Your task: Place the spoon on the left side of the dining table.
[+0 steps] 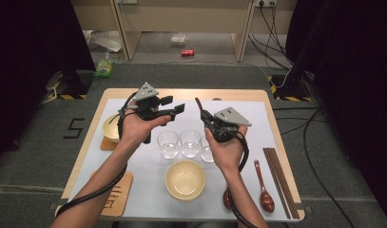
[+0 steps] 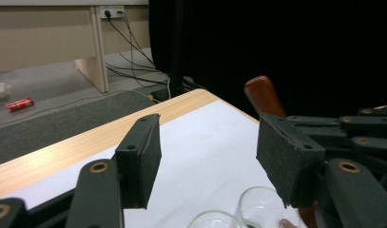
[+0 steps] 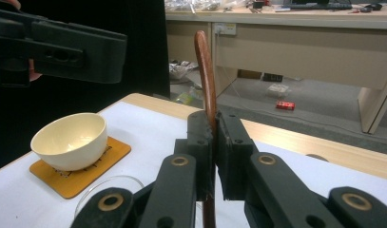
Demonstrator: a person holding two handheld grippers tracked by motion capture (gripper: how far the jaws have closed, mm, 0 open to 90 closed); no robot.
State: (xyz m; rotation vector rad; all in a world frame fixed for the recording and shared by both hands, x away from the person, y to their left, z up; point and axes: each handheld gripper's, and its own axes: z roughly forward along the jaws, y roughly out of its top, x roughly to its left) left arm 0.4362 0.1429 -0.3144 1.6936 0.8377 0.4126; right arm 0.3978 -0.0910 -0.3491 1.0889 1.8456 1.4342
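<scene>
My right gripper [image 1: 204, 115] is shut on a dark wooden spoon [image 1: 198, 103] and holds it above the table, handle end up and to the far side. The right gripper view shows the handle [image 3: 205, 66] rising from between the closed pads [image 3: 229, 142] of the gripper [image 3: 214, 142]. The spoon's bowl end [image 1: 227, 199] hangs below the person's wrist. My left gripper [image 1: 174, 105] is open with nothing between its jaws and points right, toward the spoon. In the left gripper view its jaws [image 2: 208, 161] stand wide apart, with the spoon handle [image 2: 262, 95] just beyond the right pad.
Three glasses [image 1: 190, 142] stand in a row mid-table, with a cream bowl [image 1: 185, 179] in front of them. A second bowl [image 1: 110, 127] sits on a coaster at left. Another spoon [image 1: 266, 197] and chopsticks [image 1: 279, 180] lie at right. A wooden coaster [image 1: 117, 199] lies front left.
</scene>
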